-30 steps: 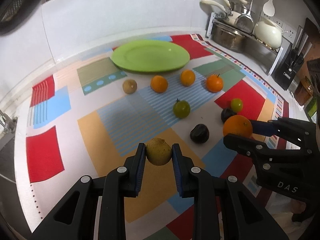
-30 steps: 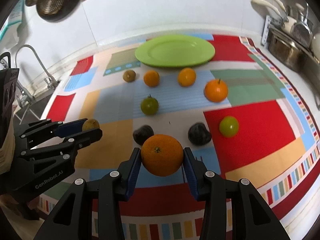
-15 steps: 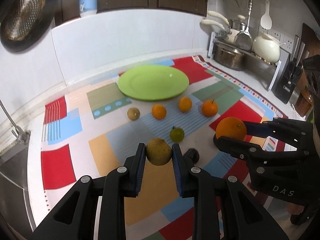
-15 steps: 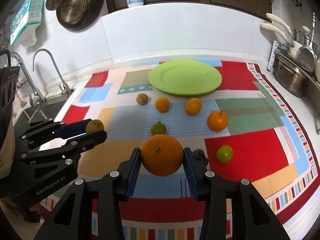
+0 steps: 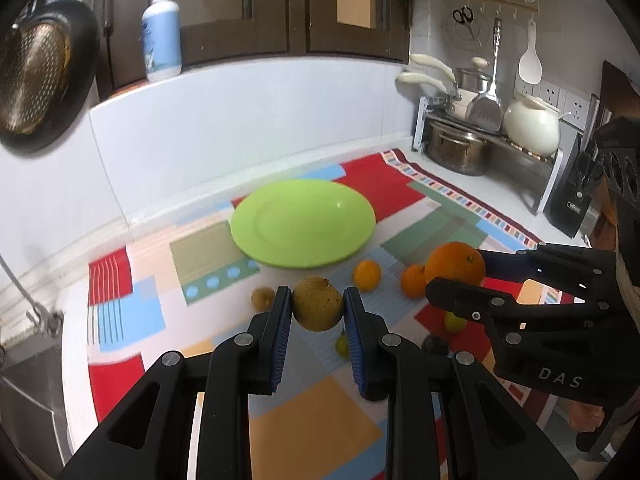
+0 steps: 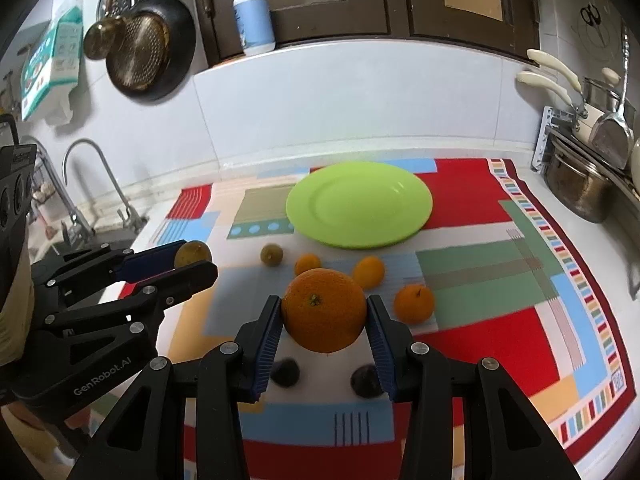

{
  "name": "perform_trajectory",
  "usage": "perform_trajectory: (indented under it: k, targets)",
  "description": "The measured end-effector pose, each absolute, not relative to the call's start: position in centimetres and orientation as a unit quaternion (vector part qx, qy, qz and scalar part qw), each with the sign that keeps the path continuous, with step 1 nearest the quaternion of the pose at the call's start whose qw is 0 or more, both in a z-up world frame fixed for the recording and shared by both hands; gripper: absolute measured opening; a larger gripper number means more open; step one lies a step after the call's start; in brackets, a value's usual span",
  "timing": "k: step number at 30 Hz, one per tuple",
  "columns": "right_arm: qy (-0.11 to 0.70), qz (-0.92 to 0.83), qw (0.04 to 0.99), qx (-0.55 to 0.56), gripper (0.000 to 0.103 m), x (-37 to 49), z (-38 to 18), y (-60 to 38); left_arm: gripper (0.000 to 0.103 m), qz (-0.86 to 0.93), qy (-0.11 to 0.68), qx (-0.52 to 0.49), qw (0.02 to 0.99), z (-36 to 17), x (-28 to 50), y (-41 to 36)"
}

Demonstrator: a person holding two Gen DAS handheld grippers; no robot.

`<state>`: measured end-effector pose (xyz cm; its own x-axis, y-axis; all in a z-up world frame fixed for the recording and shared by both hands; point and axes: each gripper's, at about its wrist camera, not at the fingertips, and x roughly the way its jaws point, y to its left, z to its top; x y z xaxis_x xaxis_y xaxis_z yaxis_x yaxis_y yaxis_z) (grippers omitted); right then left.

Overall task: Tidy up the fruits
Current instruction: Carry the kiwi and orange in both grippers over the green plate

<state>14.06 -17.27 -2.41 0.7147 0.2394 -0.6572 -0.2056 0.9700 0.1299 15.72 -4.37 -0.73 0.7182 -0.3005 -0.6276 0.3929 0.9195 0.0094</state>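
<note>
Both tongs loaded and higher than a second ago: left gripper (image 5: 317, 307) is clamped on a yellow-brown fruit (image 5: 317, 303), right gripper (image 6: 323, 316) is clamped on the big orange (image 6: 324, 310), each pinched between the blue pads, clear of the mat. Over the last second the cameras rose and tipped up; cabinets and the soap bottle (image 6: 253, 12) now show, and the green plate (image 6: 359, 205) sits further down the frame, dead ahead. I read that as lift done, carry toward the plate started. Plate is bare, far centre on the patchwork mat (image 6: 480, 332). Between tongs and plate: small brownish fruit (image 6: 271, 255) far left, two small oranges (image 6: 307, 264) and (image 6: 369, 271), stemmed orange (image 6: 413, 303) to the right, two dark fruits (image 6: 285, 372) near, just under the right tongs. Staying high should clear all of them. Edges: backsplash just beyond the plate, sink and tap (image 6: 86, 184) off the left edge, pot rack (image 5: 480, 136) far right. The two tongs ride close side by side, so I'd stagger the drops.
</note>
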Motion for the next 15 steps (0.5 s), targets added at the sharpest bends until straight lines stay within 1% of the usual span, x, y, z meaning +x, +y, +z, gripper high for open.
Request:
perform_trajectory:
  k: [8,15]
  targets:
    - [0.348,0.119,0.929,0.025,0.043,17.3,-1.3,-18.1,0.027,-0.188,0.31,0.075,0.929,0.6,18.8,-4.9]
    - [0.348,0.119,0.93,0.014,0.043,20.5,-0.8,-18.3,0.027,-0.187,0.315,0.077,0.927,0.6,21.9,-5.0]
